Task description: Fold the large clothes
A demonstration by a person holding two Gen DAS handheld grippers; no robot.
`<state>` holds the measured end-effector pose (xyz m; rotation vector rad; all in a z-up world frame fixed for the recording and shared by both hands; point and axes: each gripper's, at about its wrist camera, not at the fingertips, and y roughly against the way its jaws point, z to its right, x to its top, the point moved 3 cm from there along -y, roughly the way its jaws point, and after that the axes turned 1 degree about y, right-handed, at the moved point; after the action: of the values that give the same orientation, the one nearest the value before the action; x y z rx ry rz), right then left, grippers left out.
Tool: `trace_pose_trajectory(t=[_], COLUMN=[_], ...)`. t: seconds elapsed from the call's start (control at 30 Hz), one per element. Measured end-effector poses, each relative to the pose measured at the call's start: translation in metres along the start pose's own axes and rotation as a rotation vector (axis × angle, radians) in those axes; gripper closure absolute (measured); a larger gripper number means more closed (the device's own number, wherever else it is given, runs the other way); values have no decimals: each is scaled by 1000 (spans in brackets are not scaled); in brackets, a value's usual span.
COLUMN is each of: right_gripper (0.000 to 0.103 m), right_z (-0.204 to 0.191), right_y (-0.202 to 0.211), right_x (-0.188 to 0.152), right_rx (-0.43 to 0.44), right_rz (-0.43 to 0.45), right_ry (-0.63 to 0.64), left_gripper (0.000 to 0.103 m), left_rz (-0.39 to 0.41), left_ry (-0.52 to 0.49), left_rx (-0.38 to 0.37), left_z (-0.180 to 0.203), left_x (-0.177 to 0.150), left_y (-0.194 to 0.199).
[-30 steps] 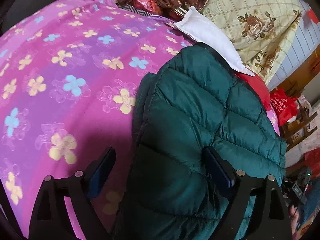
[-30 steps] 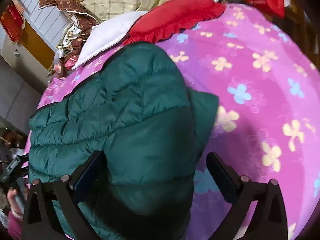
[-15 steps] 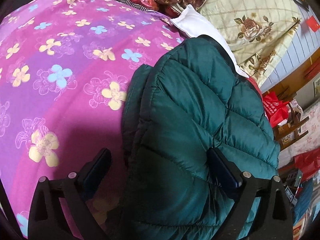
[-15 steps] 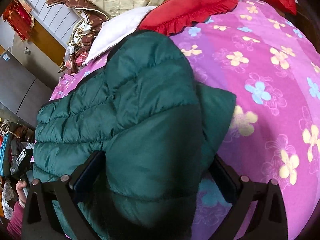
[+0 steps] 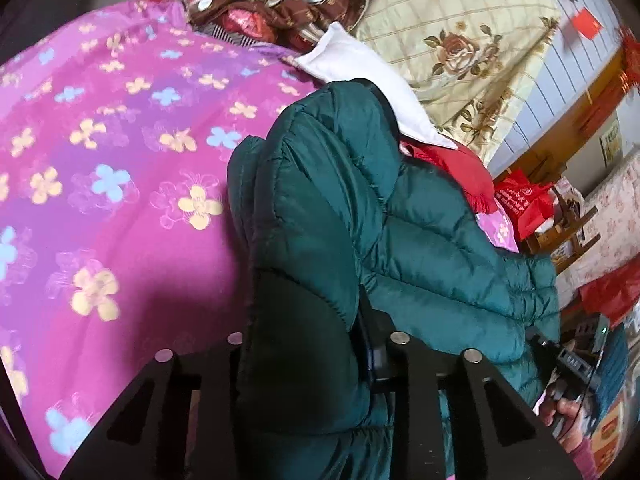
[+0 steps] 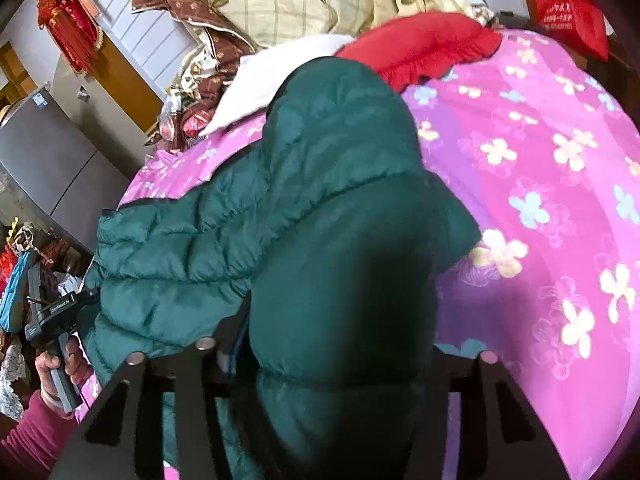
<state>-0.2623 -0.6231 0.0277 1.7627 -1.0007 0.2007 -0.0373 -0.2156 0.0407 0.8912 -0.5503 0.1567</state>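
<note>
Jacket (image 5: 420,240), dark green and quilted, is spread on a bed covered by a pink flowered sheet (image 5: 100,160). It lies along the bed's near edge and reaches toward the head edge, where a white pillow (image 5: 360,72), a red pillow (image 6: 420,48) and a cream rose-print quilt (image 5: 460,40) are piled.

The left tool (image 5: 304,344) is clamped on a raised fold at the jacket's end; its jaws have just been closing and the padded fabric is pinched tightly between them. The right tool (image 6: 340,344) is clamped on a thicker bunch of the jacket at the other end; its jaws have also just been closing, and the bulging fabric fills the space between them.

In the right wrist view, the left tool's handle is seen gripped by a hand (image 6: 60,364) with a pink sleeve (image 6: 32,432), at the jacket's far end beside the bed's edge. A red bag (image 5: 520,204) is seen beyond the bed.
</note>
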Motion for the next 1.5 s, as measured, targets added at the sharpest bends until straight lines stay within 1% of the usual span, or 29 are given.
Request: trace_pose_trajectory(t=[0.1,0.27,0.43,0.5,0.53,0.57,0.63,0.67,0.7,0.73,0.8,0.87,0.97,1.07,1.17,1.23,1.33,1.43,1.5], right_gripper=[60,62,62,61,57,55,36,30,21,16,12,12,12,11,11,11,11,10,10], right_z=[-9,-25,-33,-32,-29,-25,-15,-10,-9,-8,-7,-10,-18,-30,-44,-57,-79,-101,-114], right_y=[19,53,80,86,86,86,79,73,68,65,65,72,88,114,137,149,158,156,150], right_x=[-1,-12,-43,-58,-65,-71,-83,-90,-94,-97,-96,-94,-91,-90,-91,-93,-99,-109,-116], right_rx=[13,49,80,75,69,53,-31,-87,-120,-141,-174,-205,-274,-346,-384,-385,-380,-366,-364], right_rz=[24,24,-23,-45,-59,-75,-103,-115,-120,-115,-106,-112,-98,-63,-21,1,13,15,8], right_ry=[-3,5,-11,-15,-23,-36,-56,-51,-34,-22,-29,-35,1,52,74,82,105,135,154], left_gripper=[97,98,97,96,93,91,78,73,66,58,53,53,53,53,53,53,53,53,53], left_rz=[-1,-30,-69,-81,-85,-91,-106,-109,-104,-97,-80,-64,-13,34,69,77,87,91,102], left_ry=[-13,-40,-70,-88,-95,-90,-69,-48,-20,-2,-4,-36,-99,-146,-171,-184,-222,-261,-278], left_rx=[-5,-13,16,49,75,104,157,176,177,184,213,241,299,363,393,402,422,437,431], left_z=[5,13,16,16,15,12,3,-4,-11,-15,-17,-12,-1,10,22,31,47,64,75], left_x=[-4,-22,-48,-57,-63,-67,-74,-77,-79,-79,-81,-81,-81,-82,-85,-90,-102,-111,-119], left_y=[17,57,84,86,84,79,66,59,54,52,58,69,91,109,122,128,130,129,128])
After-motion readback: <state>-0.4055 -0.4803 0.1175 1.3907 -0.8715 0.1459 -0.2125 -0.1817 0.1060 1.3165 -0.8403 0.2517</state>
